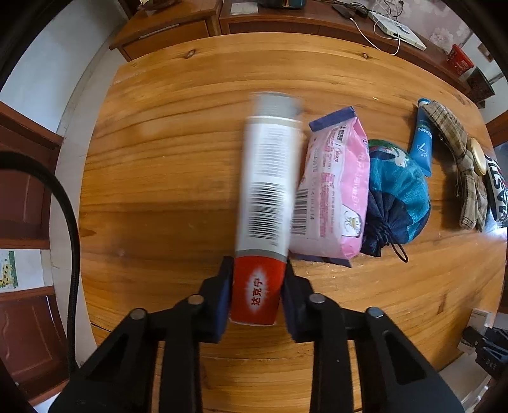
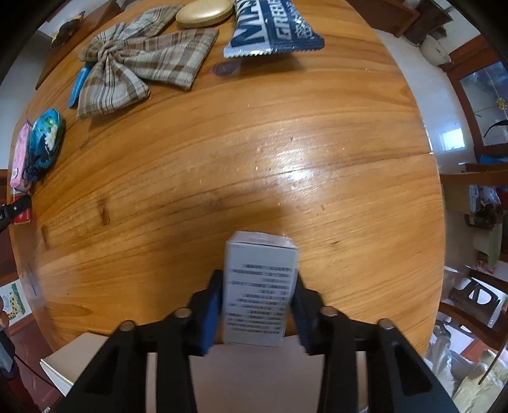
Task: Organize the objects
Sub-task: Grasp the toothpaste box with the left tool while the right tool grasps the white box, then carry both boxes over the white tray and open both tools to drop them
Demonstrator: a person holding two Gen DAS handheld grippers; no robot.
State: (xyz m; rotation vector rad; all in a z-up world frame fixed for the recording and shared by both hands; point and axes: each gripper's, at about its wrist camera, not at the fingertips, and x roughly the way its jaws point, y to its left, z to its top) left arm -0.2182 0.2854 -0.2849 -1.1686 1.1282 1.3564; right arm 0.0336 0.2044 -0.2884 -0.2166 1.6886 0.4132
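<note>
Over the wooden table [image 1: 190, 159], left wrist view: left gripper [image 1: 257, 292] clamped on the red end of a white-and-red tube [image 1: 268, 190], which is blurred; pink packet [image 1: 336, 190] just beside it, then a blue drawstring pouch [image 1: 397, 190], a blue tube [image 1: 420, 139], a plaid bow [image 1: 460, 159]. Right wrist view: right gripper [image 2: 257, 305] clamped on a small white box [image 2: 258, 286] at the table's near edge; plaid bow, gold tin [image 2: 203, 12] and blue snack bag [image 2: 273, 28] well apart at the far side.

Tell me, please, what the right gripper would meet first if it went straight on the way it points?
Probably the wooden table: the right gripper, shut on the white box, points steeply down, so the box would likely touch first.
</note>
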